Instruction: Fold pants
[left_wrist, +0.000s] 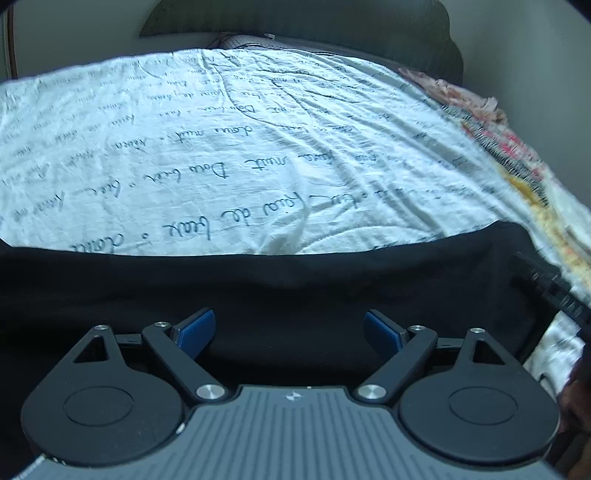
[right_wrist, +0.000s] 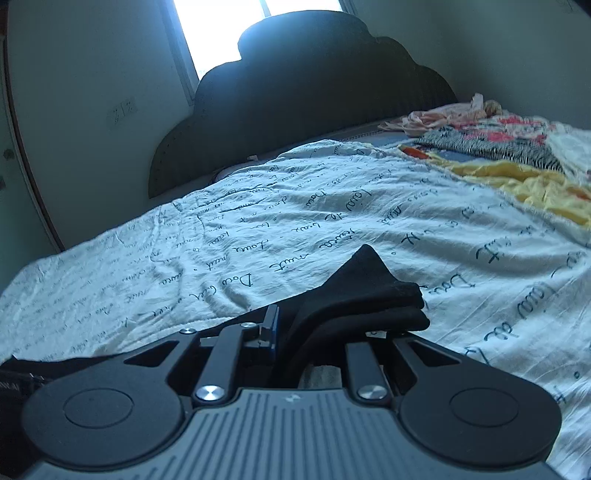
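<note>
Black pants (left_wrist: 258, 288) lie across the bed's printed sheet (left_wrist: 221, 147), one bunched end clamped in the right hand-held gripper (right_wrist: 295, 332) while the left hand-held gripper (left_wrist: 288, 332) hovers wide open, empty; slack cloth may slip, skewing the fold.

Dim bluish daylight, bright window (right_wrist: 229, 29) glare, fisheye-warped blurred edges
</note>
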